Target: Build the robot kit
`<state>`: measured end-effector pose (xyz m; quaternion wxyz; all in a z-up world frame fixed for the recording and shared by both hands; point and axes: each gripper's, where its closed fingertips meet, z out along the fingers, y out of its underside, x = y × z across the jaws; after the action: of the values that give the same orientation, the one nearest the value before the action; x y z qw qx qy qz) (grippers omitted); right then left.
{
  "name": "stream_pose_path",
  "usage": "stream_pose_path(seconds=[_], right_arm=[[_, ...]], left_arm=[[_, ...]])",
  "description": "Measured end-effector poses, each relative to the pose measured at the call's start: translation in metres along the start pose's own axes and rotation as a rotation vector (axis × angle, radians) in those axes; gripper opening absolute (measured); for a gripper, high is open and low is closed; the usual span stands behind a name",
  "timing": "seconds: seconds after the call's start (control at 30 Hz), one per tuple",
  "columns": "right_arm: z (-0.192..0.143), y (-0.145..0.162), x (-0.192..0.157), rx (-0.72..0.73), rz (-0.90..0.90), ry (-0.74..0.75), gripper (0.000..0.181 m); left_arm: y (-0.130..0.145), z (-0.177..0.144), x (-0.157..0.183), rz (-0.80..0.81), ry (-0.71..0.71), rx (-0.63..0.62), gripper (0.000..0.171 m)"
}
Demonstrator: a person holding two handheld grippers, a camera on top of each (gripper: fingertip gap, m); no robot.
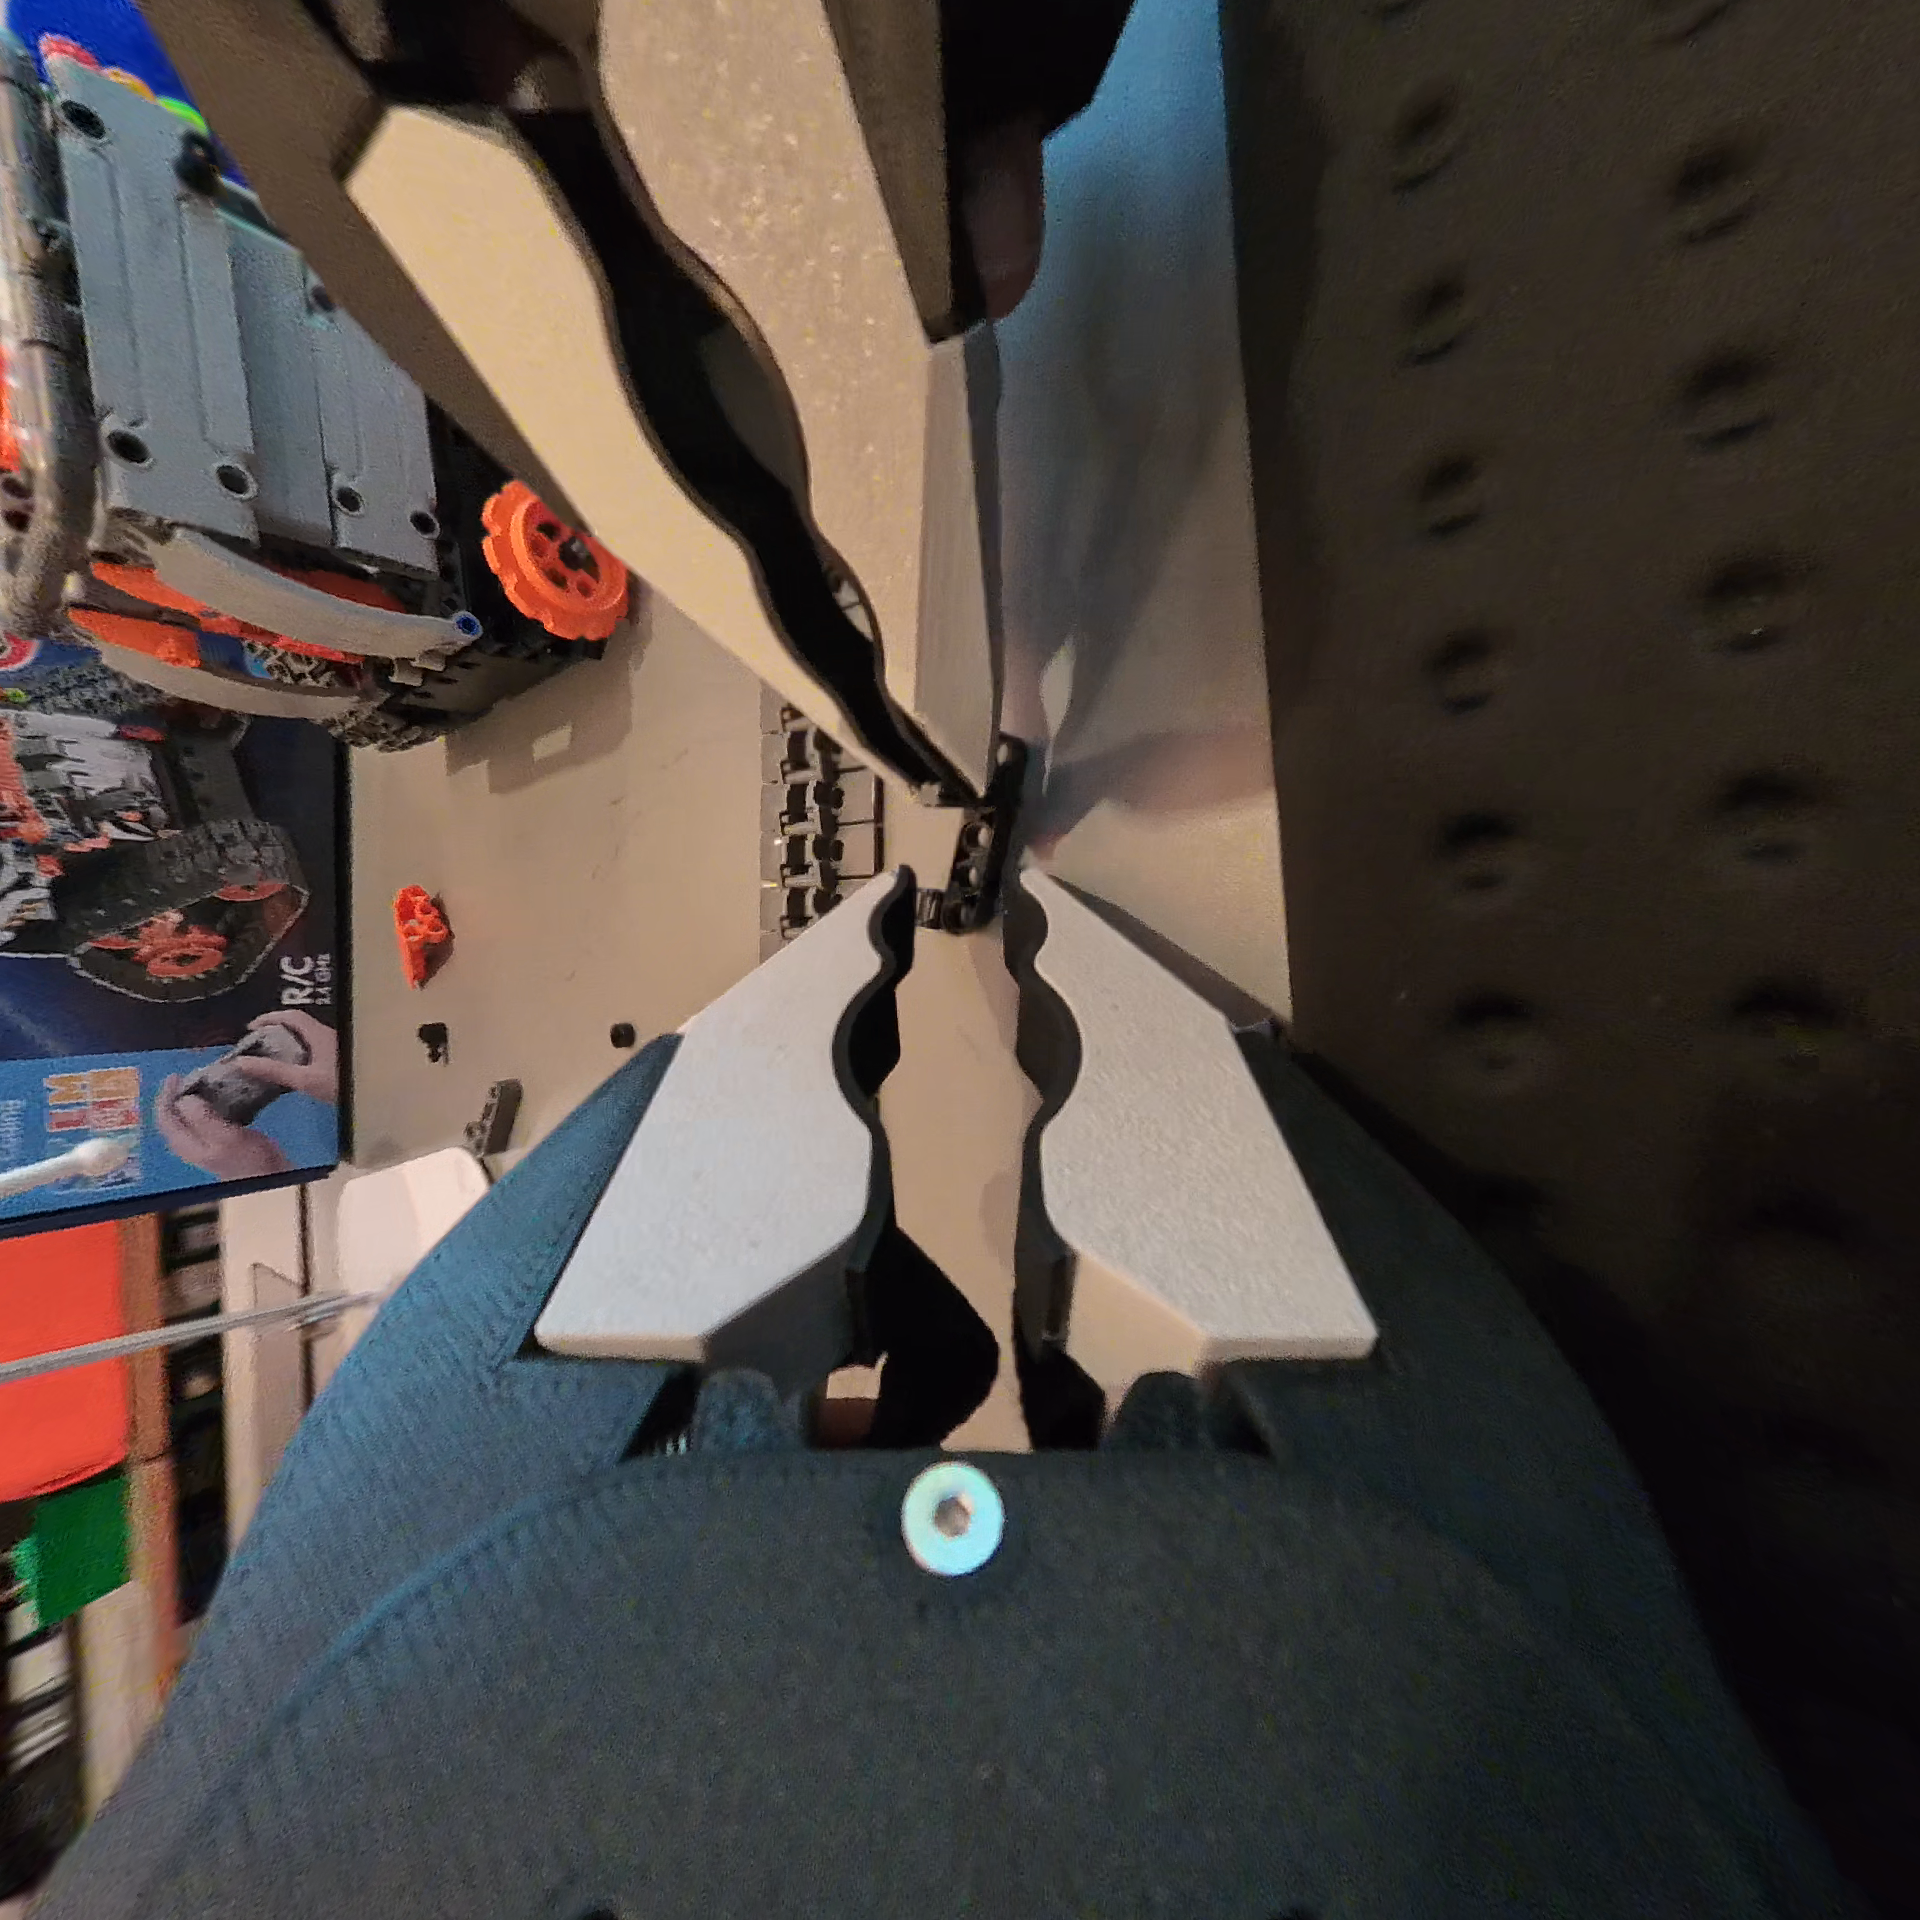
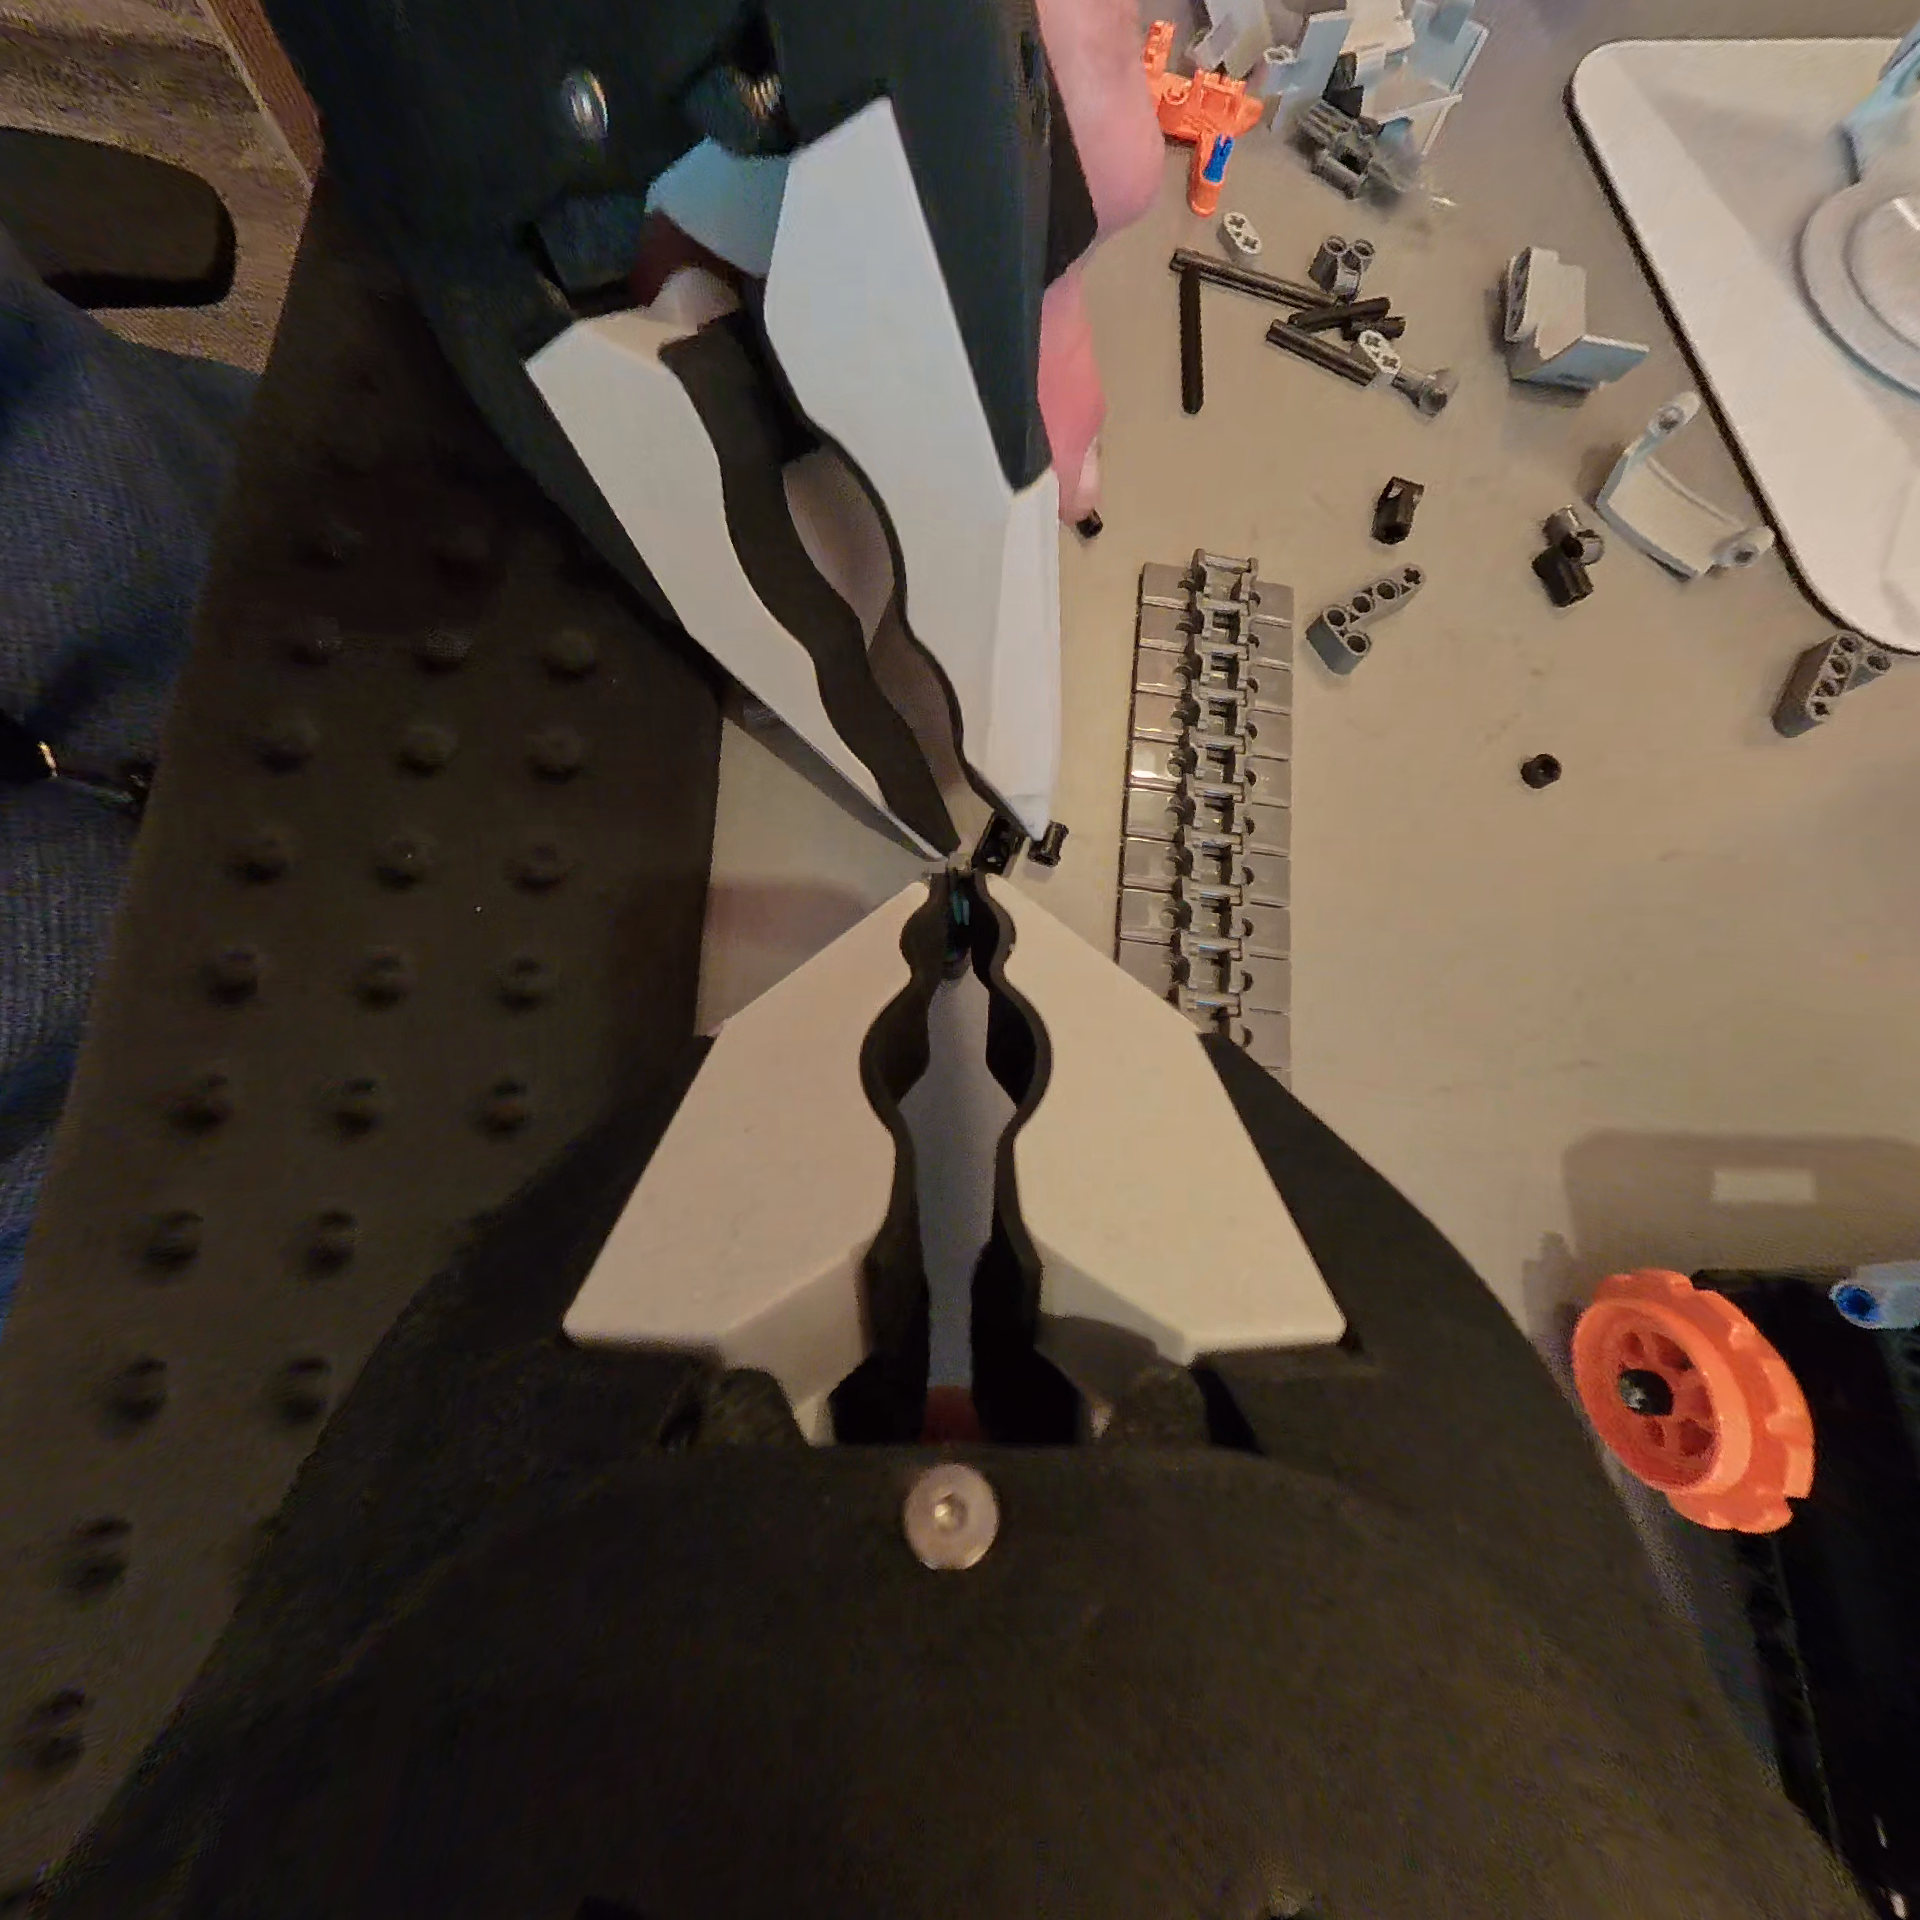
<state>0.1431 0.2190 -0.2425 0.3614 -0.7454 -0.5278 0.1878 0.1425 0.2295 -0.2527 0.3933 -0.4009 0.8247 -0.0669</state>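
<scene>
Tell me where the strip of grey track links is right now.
In the right wrist view the track strip lies flat on the table, just right of both grippers' meeting fingertips, with loose grey pieces farther right.

At your twelve o'clock lies a grey tread strip (image 2: pixel 1208 800); loose grey and black pieces (image 2: pixel 1340 312) scatter at one, an orange wheel (image 2: pixel 1691 1397) at four.

Left wrist view: looks along its own fingers from close behind them, down at the table (image 1: pixel 582 852), rolled sideways, table edge at right. Right gripper (image 1: pixel 961 790) enters from the top, tip to tip.

Right wrist view: same close placement, facing down and forward over the table (image 2: pixel 1455 935); left gripper (image 2: pixel 982 836) comes in from upper left.

Shared: both tips, track strip (image 1: pixel 821 821) (image 2: pixel 1210 800), orange wheel (image 1: pixel 554 559) (image 2: pixel 1691 1397).
</scene>
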Motion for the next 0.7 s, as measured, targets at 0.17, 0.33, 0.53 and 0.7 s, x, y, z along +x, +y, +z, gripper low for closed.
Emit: stream_pose_path(seconds=[0.17,0.33,0.53,0.7], right_arm=[[0.0,0.0,-0.001,0.002,0.017,-0.03,0.001],[-0.002,0.002,0.001,0.007,0.062,-0.051,0.001],[-0.004,0.008,0.002,0.007,0.094,-0.066,0.006],[-0.011,0.007,0.007,0.015,0.088,-0.045,0.01]], left_arm=[[-0.001,-0.009,0.002,-0.069,0.055,0.059,0.011],[0.003,0.002,0.011,-0.056,0.067,0.046,0.003],[0.001,0.0,0.006,-0.068,0.069,0.057,0.007],[0.001,-0.005,-0.003,-0.093,0.059,0.077,0.012]])
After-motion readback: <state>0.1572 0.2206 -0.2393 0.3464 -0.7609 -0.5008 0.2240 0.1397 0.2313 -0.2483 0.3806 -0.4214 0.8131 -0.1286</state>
